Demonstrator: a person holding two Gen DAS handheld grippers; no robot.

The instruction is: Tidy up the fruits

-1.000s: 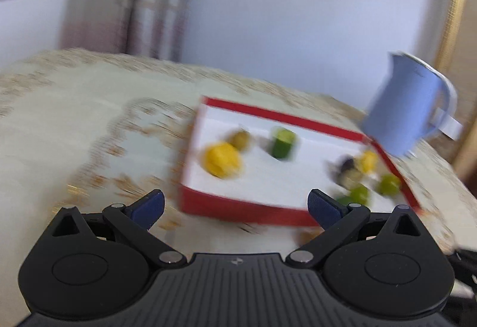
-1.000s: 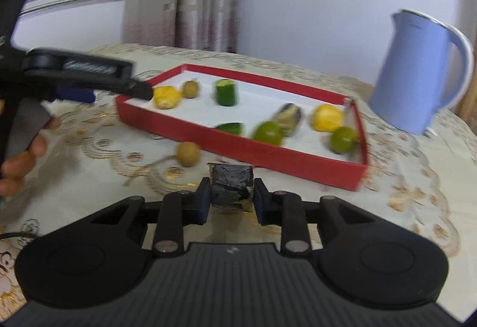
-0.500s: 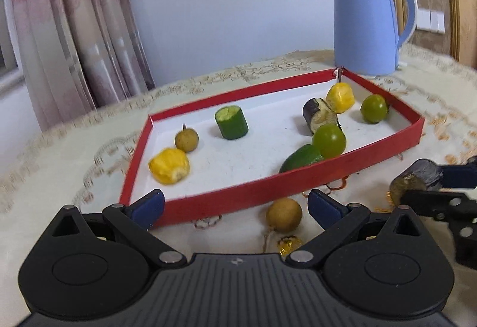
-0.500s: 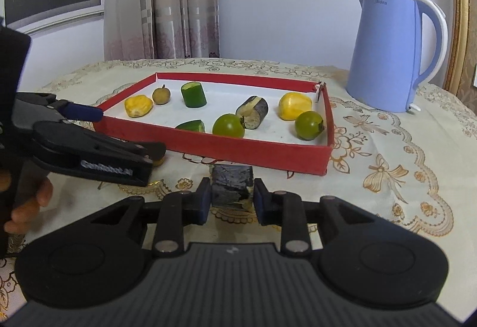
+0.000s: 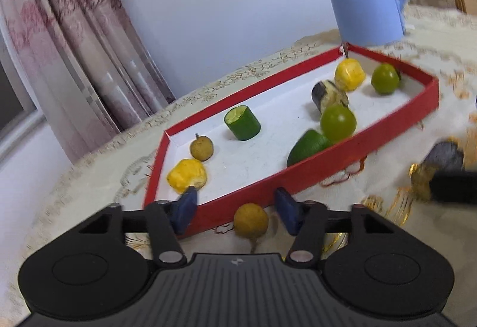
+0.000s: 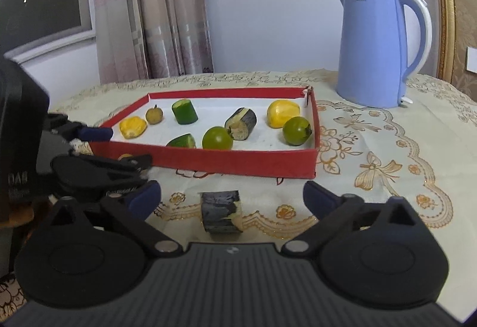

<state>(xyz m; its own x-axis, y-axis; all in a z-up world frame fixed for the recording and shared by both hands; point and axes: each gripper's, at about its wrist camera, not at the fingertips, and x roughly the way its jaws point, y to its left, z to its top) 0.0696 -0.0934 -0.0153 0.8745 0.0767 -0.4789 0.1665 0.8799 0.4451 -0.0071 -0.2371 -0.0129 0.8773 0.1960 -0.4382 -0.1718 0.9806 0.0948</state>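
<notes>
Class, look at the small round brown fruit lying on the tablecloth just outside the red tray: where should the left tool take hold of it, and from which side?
Grip the small round fruit across its widest middle, coming from the near side, away from the red tray. It is a ball whose stem points toward the camera. The left tool, whose jaws have just been closing, already straddles it without touching.

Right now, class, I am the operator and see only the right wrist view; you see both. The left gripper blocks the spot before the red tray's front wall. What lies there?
Observer: A longan lies on the tablecloth, outside the red tray, between the left gripper's fingers.
Operator: Is it gripped?
Observer: No. The jaws have just been closing, but gaps show between both pads and the fruit.
Operator: Does it have a stalk?
Observer: Yes, a thin one, pointing toward the camera.
</notes>
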